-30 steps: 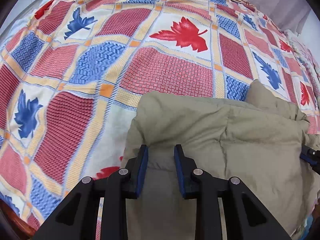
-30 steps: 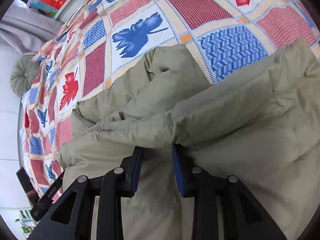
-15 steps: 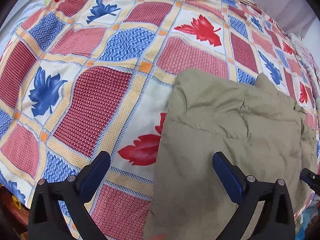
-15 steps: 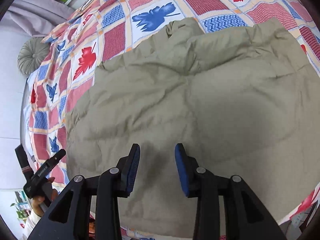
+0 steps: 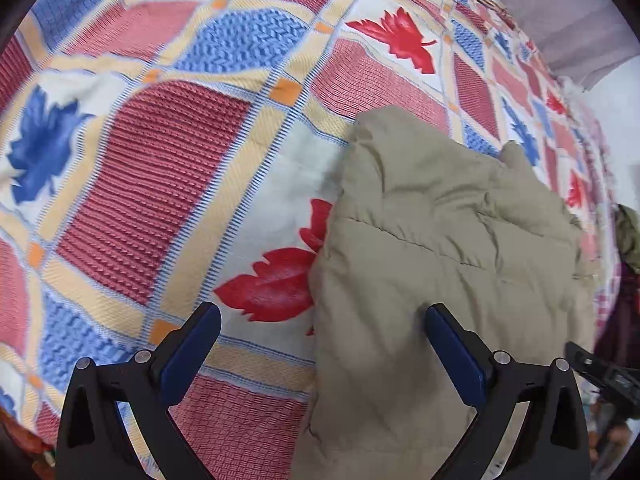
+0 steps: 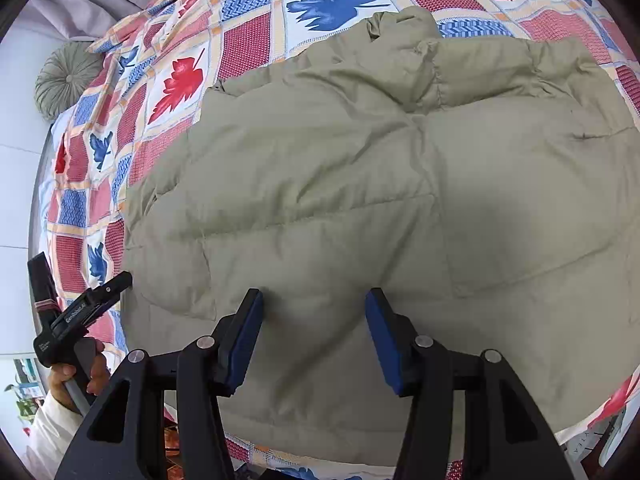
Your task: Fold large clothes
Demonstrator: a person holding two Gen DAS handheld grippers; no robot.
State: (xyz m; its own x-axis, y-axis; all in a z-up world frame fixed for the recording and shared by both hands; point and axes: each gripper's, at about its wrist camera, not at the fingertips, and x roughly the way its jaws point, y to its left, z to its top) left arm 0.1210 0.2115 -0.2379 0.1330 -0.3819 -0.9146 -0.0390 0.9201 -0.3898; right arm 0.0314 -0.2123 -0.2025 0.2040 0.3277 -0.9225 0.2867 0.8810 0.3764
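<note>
Leaf-print bedspread (image 6: 256,36), khaki jacket (image 6: 360,184), round cushion (image 6: 68,78)

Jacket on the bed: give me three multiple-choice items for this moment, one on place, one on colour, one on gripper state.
1. Where does the jacket lie?
A. on the patterned bedspread
B. on a chair
C. on the floor

2. What colour is the jacket?
A. navy
B. khaki
C. black

3. How do the left gripper and right gripper stand?
A. both shut on cloth
B. one shut
C. both open

Answers: 1 A, bedspread shows around it; 2 B, plain khaki cloth; 3 C, fingers spread with nothing pinched.
</note>
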